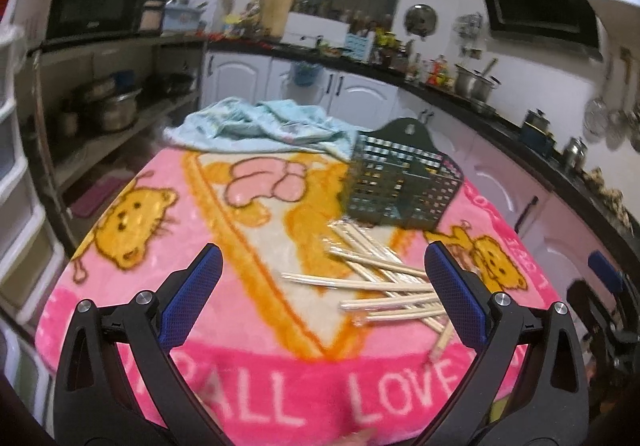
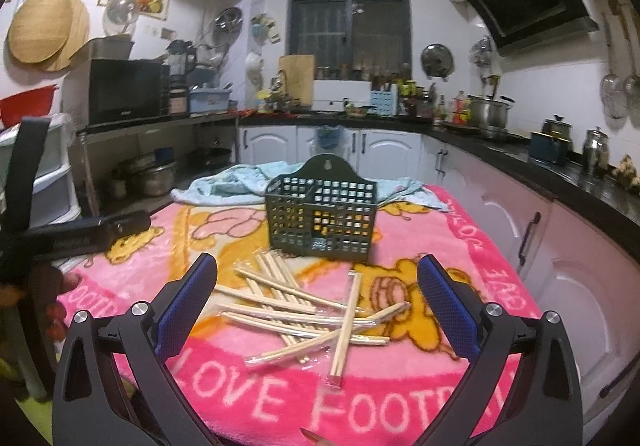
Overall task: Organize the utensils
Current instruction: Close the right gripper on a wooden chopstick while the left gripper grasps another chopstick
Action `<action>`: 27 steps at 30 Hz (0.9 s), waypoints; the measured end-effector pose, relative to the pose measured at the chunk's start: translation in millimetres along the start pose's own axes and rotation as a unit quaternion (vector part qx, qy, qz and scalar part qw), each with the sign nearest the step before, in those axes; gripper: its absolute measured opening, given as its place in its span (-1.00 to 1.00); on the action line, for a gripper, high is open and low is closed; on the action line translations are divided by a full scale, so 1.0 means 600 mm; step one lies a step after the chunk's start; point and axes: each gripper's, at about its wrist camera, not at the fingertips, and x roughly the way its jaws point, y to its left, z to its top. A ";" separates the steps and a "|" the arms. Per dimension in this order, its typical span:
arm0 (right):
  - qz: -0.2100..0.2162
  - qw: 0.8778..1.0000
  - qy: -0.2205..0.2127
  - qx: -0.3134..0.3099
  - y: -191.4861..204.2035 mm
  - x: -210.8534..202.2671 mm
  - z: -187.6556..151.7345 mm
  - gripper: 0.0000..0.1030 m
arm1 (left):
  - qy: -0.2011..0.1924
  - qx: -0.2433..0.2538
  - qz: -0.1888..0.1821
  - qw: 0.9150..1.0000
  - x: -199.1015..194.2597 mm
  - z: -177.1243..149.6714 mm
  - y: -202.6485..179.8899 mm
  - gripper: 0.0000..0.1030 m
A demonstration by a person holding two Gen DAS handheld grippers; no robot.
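Several pairs of wrapped wooden chopsticks (image 2: 308,310) lie in a loose pile on a pink cartoon blanket (image 2: 480,246); they also show in the left wrist view (image 1: 380,278). A dark green perforated utensil basket (image 2: 322,216) stands upright just behind the pile, also seen in the left wrist view (image 1: 404,182). My right gripper (image 2: 318,278) is open and empty, above the near side of the pile. My left gripper (image 1: 322,270) is open and empty, to the left of the pile. The left gripper's body shows at the left edge of the right wrist view (image 2: 80,234).
A light blue towel (image 2: 240,182) lies crumpled at the blanket's far end behind the basket. White cabinets with a black counter (image 2: 520,162) holding pots run along the right and back. A shelf with a microwave (image 2: 120,90) and white plastic drawers (image 1: 16,174) stand on the left.
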 end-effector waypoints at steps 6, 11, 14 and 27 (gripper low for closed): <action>0.023 0.999 0.022 -0.015 0.006 0.028 0.008 0.88 | 0.018 -0.028 0.028 0.999 0.016 0.016 0.052 0.81; 0.030 0.999 0.040 -0.017 -0.004 0.055 0.020 0.88 | 0.047 -0.059 0.023 0.997 0.028 0.021 0.095 0.81; 0.033 0.998 0.061 -0.007 -0.021 0.082 0.029 0.88 | 0.069 -0.065 0.018 0.995 0.042 0.017 0.106 0.81; 0.012 0.985 0.172 0.031 -0.100 0.226 0.029 0.53 | 0.233 -0.119 -0.077 0.962 0.172 -0.042 0.069 0.16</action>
